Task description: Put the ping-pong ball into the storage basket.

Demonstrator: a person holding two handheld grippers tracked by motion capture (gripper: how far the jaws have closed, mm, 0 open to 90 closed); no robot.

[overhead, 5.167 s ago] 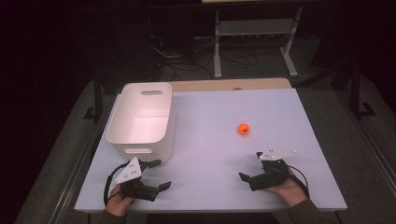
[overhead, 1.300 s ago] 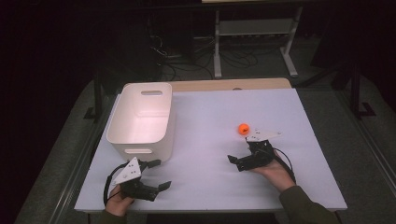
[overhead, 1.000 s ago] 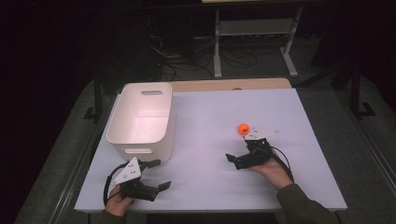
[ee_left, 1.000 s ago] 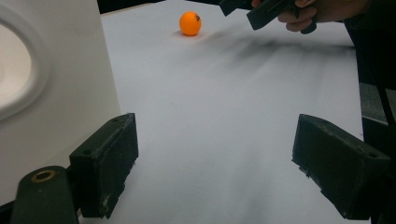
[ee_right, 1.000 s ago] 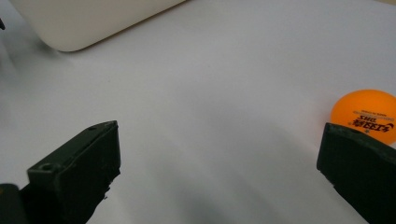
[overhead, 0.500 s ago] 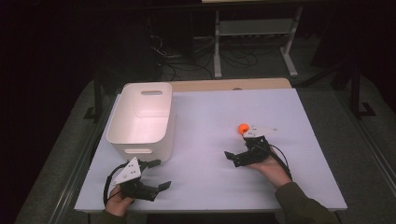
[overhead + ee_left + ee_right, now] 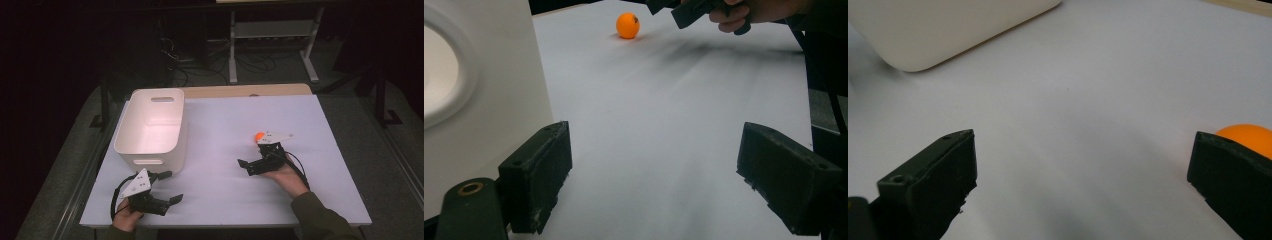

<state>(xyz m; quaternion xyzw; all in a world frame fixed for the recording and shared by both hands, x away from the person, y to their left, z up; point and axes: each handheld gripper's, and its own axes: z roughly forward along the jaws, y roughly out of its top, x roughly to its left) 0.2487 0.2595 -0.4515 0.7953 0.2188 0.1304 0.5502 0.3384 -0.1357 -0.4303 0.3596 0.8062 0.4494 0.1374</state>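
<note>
The white table [image 7: 220,120] spreads out in front of me, with the white bin [image 7: 152,127] standing on its left half, its handle slot at the far wall. My left gripper [image 7: 165,192] rests near the front edge just below that bin with its jaws spread wide and nothing between them, and my right gripper [image 7: 250,156] sits right of the middle, jaws likewise wide apart and empty. The small orange ball [image 7: 259,135] lies on the table just beyond my right gripper, and in the right gripper view it peeks out from behind the right-hand jaw, outside the gap.
</note>
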